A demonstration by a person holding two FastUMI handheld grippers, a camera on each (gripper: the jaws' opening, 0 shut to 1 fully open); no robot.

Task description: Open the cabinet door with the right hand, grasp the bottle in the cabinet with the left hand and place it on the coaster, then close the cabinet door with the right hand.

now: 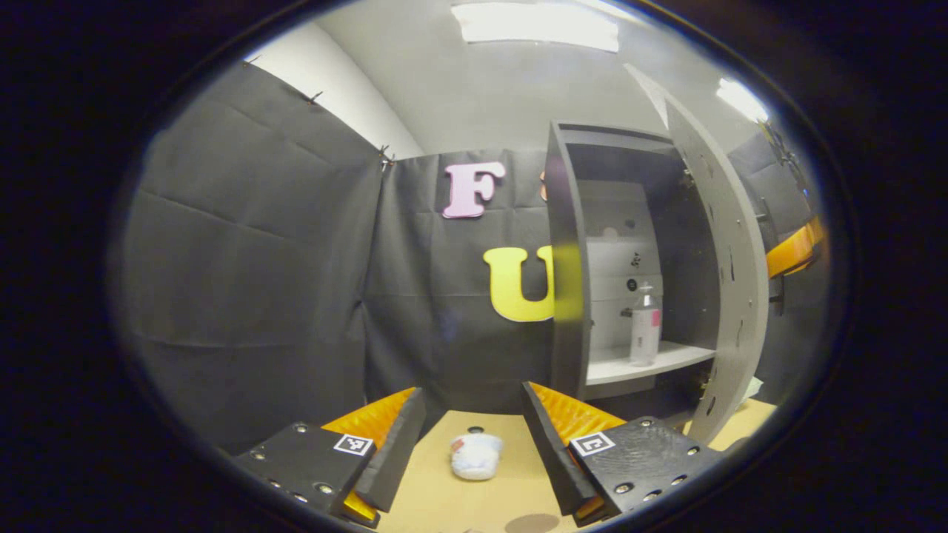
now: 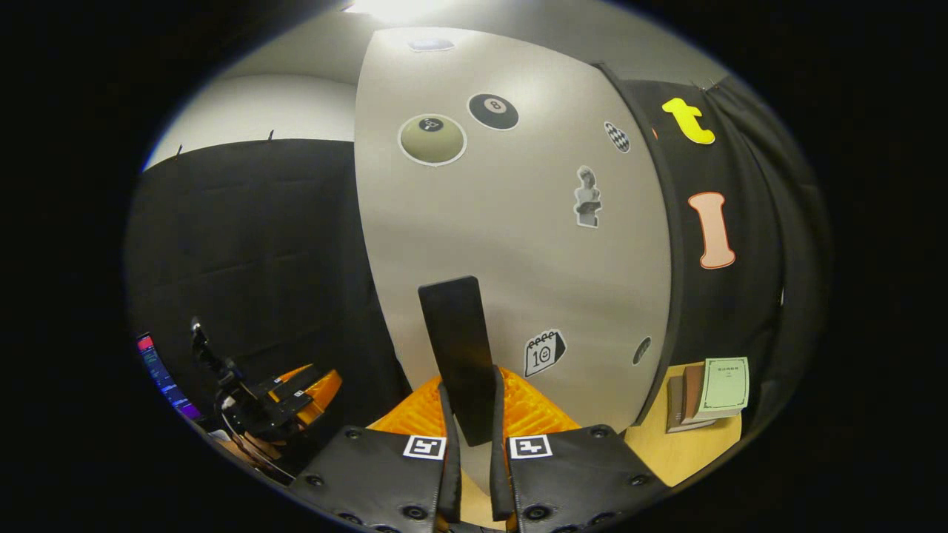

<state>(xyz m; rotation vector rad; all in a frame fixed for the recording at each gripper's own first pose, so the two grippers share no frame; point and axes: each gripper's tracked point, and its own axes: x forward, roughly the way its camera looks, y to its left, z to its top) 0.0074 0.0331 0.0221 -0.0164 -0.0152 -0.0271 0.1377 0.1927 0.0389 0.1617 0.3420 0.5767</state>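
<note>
The grey cabinet (image 1: 566,296) stands open, its door (image 1: 729,274) swung out to the right. A clear pump bottle (image 1: 644,329) with a pink label stands upright on the white shelf (image 1: 666,360) inside. My left gripper (image 1: 472,396) is open and holds nothing; it sits low over the table, left of the bottle and well short of it. A brown round coaster (image 1: 532,523) lies on the table near the right finger. In the right gripper view, my right gripper (image 2: 472,400) is shut on the door's black handle (image 2: 455,333), with the sticker-covered door (image 2: 518,244) just ahead.
A crumpled white object (image 1: 476,455) lies on the wooden table (image 1: 444,503) between the left fingers. Books (image 2: 711,389) lie on the table right of the door. The left gripper (image 2: 285,396) appears at lower left of the right gripper view. Black cloth walls surround the booth.
</note>
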